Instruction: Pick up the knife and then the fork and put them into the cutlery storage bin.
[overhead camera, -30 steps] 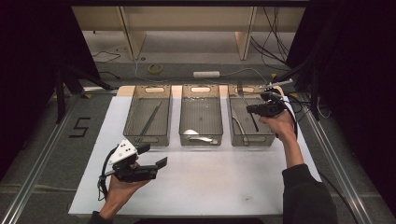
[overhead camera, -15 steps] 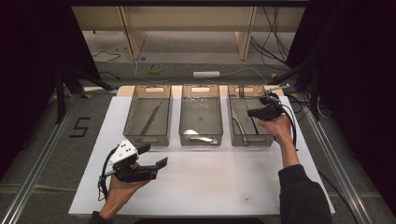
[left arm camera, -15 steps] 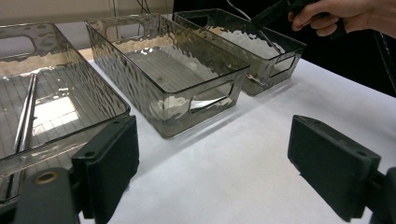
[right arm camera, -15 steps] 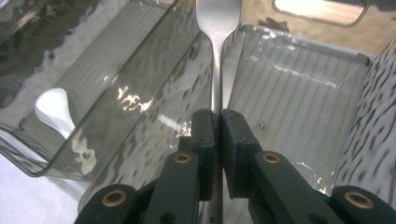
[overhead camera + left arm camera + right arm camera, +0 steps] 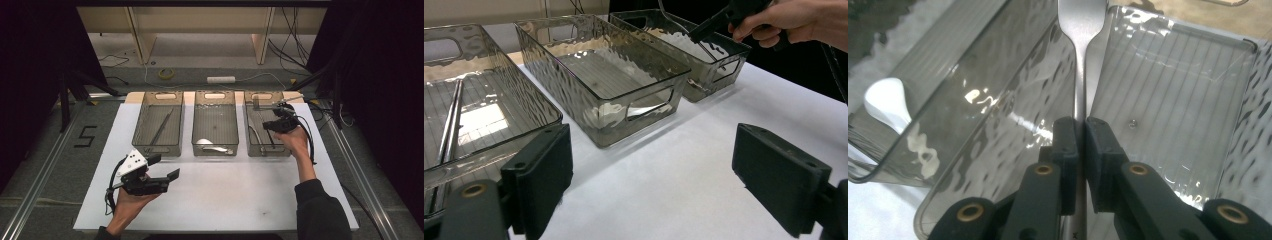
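1. White paper [image 5: 225, 200] covers our table, with dark curtains at both sides and a cabled floor behind; three smoked clear bins stand in a row at the far edge.
2. Our right gripper [image 5: 1079, 145] has its jaws pressed together on the handle of a metal fork [image 5: 1079, 75]. The handle runs straight up between the pads toward 12 o'clock, where it widens at the top edge of the right gripper view.
3. In the high view that gripper [image 5: 280, 122] sits over the right bin [image 5: 252, 145], with the fork [image 5: 260, 106] reaching toward 11 o'clock from it, above the bin's far end.
4. Our left gripper [image 5: 162, 172] rests low over the paper at about 7 o'clock from the bins, jaws spread wide with nothing between them, well apart from the fork.
5. At 12 o'clock from it, the left bin [image 5: 142, 125] holds a long thin metal utensil [image 5: 161, 127].
6. Between the outer two, the middle bin [image 5: 197, 125] holds a white spoon [image 5: 207, 146] at its near end.
7. One mark reads clearly: a "5" [image 5: 85, 136] on the floor, at 9 o'clock from the left bin.
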`<state>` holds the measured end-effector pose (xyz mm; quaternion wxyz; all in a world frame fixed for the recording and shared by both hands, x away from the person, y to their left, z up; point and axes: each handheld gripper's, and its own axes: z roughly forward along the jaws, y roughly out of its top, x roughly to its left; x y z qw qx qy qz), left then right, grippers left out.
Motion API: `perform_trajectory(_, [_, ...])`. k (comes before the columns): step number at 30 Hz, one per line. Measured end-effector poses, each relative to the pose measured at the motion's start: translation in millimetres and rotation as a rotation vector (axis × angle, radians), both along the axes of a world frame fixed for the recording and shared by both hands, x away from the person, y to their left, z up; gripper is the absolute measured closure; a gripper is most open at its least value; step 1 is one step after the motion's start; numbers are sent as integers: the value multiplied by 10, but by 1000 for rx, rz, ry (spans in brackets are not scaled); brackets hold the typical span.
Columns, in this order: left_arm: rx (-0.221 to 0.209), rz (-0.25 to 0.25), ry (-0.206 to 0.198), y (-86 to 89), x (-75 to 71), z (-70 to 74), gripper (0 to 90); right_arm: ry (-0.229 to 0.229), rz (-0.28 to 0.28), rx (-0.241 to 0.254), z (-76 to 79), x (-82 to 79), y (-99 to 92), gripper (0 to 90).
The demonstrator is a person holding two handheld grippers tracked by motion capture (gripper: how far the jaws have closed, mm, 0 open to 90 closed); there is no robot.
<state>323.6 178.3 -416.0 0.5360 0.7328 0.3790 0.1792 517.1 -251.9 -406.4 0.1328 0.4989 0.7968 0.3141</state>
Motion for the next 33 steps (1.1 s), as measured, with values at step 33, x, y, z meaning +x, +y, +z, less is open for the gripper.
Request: perform_trajectory(33, [-1, -1, 1, -8, -2, -2, 162, 19, -9, 29, -26, -31, 30, 668])
